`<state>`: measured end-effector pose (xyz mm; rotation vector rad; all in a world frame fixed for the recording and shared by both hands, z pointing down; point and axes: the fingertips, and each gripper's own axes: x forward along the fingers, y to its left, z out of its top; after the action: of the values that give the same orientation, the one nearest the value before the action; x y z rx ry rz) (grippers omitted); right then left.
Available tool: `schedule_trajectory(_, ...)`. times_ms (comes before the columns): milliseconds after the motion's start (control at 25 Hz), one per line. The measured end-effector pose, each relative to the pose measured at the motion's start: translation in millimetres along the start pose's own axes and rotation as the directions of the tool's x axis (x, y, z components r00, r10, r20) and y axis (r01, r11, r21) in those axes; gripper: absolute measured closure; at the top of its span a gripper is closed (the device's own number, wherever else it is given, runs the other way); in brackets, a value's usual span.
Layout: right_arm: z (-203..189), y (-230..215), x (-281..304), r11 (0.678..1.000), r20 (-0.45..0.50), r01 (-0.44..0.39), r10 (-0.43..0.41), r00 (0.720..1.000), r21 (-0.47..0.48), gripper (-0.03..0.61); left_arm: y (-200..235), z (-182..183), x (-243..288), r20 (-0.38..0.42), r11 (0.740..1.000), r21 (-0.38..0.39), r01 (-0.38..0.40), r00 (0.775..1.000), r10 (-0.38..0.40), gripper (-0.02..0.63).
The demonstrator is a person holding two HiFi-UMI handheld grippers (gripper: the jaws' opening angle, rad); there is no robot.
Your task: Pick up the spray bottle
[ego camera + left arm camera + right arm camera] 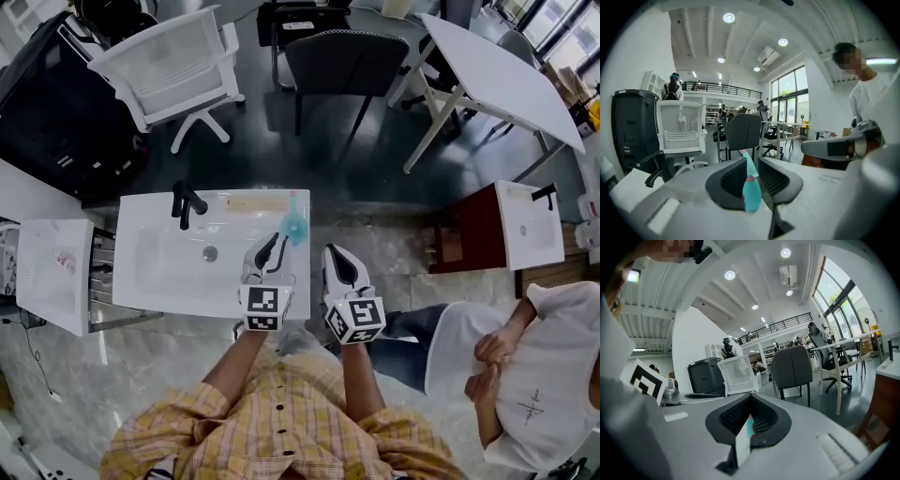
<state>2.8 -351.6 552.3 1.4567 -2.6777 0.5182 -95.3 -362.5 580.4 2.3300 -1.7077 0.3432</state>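
A teal spray bottle (293, 223) stands on the right rim of a white sink unit (169, 272). My left gripper (274, 246) points at it from just short of it, over the basin's near right corner. In the left gripper view the bottle (751, 190) shows upright in the gap of my left gripper (752, 161), whose jaws stand a little apart and do not touch it. My right gripper (339, 267) hovers just off the sink's right edge. In the right gripper view its tips (751, 395) meet, and a sliver of teal bottle (749, 426) shows beyond.
A black faucet (186, 200) rises at the sink's back left. Beyond the sink stand a white chair (173, 66), a grey chair (347, 61) and a white table (497, 75). A person in white (525, 375) sits at the right, near another sink unit (525, 225).
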Motion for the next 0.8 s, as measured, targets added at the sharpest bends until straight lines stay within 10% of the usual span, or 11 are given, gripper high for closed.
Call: schedule_trajectory(800, -19.6, -38.1, 20.9, 0.999, -0.044, 0.040, -0.038, 0.998, 0.027, 0.577, 5.9, -28.0, 71.3, -0.114, 0.998, -0.010, -0.058, 0.992, 0.057, 0.474)
